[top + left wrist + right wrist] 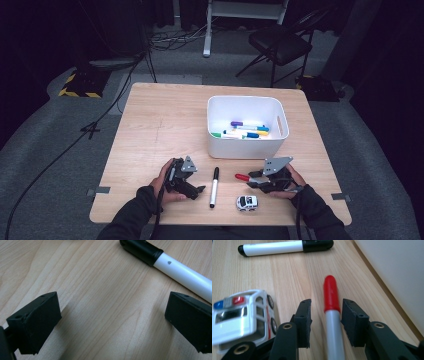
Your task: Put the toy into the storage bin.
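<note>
A grey marker with a red cap [331, 297] lies on the wooden table [160, 125] between the jaws of my right gripper [325, 320]. A gap shows between the marker and the left pad, so the gripper is open around it. In the high view the right gripper [252, 181] sits at the front right, with the red cap [242, 177] pointing left. My left gripper [112, 315] stands open over bare wood at the front left [200, 190]. A white marker with a black cap [182, 272] lies just past its right jaw.
A white bin [245, 147] holding several coloured markers [245, 131] stands behind the right gripper, and its wall [397, 272] is close on that side. A toy police car [247, 202] sits near the front edge beside the right gripper. The black-capped marker [214, 187] lies between the grippers.
</note>
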`<state>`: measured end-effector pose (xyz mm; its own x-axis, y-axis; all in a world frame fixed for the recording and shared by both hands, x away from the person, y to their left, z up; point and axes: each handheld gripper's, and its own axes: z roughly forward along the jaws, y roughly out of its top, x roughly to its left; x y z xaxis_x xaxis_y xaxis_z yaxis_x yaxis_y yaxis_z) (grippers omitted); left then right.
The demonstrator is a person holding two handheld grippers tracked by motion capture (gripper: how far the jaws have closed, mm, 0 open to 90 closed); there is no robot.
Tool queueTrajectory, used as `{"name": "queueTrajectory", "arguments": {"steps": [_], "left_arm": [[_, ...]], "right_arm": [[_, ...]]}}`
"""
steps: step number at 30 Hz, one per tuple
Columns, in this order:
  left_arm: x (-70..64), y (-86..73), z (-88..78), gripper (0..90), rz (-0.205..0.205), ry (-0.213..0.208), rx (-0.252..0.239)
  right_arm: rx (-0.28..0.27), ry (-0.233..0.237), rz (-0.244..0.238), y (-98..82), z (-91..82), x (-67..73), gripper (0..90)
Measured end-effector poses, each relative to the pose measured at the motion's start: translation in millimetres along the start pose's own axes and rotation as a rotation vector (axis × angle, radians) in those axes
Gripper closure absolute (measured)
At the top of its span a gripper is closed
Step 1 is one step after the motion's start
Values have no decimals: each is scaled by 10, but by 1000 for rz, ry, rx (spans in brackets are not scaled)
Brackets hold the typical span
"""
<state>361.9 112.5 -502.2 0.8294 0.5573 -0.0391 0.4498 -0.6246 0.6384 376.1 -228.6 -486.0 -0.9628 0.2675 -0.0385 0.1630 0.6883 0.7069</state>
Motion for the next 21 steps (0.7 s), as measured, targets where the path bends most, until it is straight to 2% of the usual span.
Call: {"name": "queueTrajectory", "arguments": {"steps": [1,3,6,7,9,11,13,14,18,21], "left_arm": [[0,0,0,5,0,0,0],[-1,0,-1,5,-2,0,1],[-3,-1,-2,5,-4,0,2],[0,0,0,5,-1,0,0],[-2,0,2,5,-4,1,-3],[0,0,0,5,-1,0,0],[-3,-1,-2,5,-4,0,2],[-3,-1,-1,5,-4,0,2],[2,1,0,5,2,2,-1],[14,5,2,5,18,12,-9]], "right_arm": [[11,-5,-17,21,28,-5,585],[26,-1,-19,65,99,-7,583],[40,0,-3,105,176,-36,571],[42,4,8,118,191,-51,586],[39,16,20,136,212,-70,671],[36,23,-1,135,211,-75,742],[35,25,10,133,206,-68,747],[38,11,-11,123,189,-51,749],[32,7,-21,90,152,-41,750],[-20,3,7,52,44,-67,751]]}}
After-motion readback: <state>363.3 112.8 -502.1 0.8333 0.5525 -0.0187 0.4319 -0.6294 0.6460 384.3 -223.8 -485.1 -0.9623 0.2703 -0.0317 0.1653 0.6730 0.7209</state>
